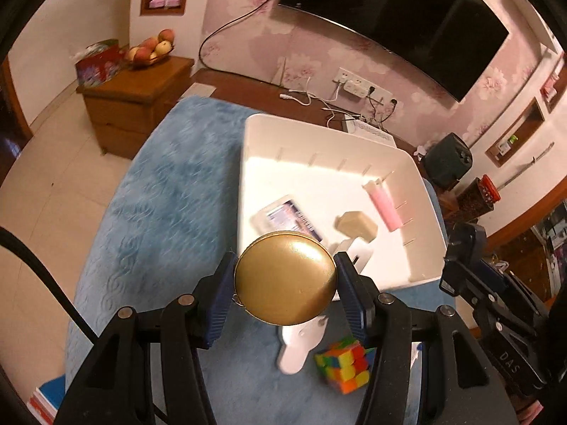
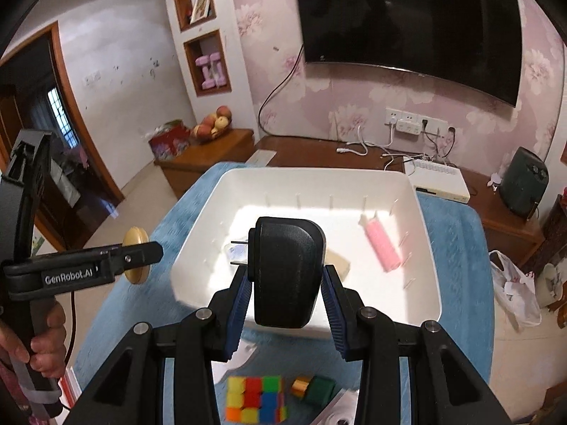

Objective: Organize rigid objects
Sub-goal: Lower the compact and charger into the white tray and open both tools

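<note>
My left gripper [image 1: 285,279] is shut on a round gold tin [image 1: 285,278], held above the blue mat beside the near left corner of the white bin [image 1: 248,163]. It also shows in the right wrist view [image 2: 136,260]. My right gripper [image 2: 287,290] is shut on a black plug adapter [image 2: 285,271], held over the near edge of the white bin [image 2: 198,212]. Inside the bin lie a pink tube [image 2: 382,246], a tan block [image 1: 358,225] and a small white box [image 1: 287,214]. A colour cube [image 2: 257,402] sits on the mat in front of the bin.
A blue fluffy mat [image 1: 159,212] covers the table. A white flat piece [image 1: 299,345] and a green and gold item [image 2: 315,389] lie by the cube. A wooden cabinet [image 1: 134,106] with fruit, a TV [image 2: 407,21], cables and a white router [image 2: 436,177] stand behind.
</note>
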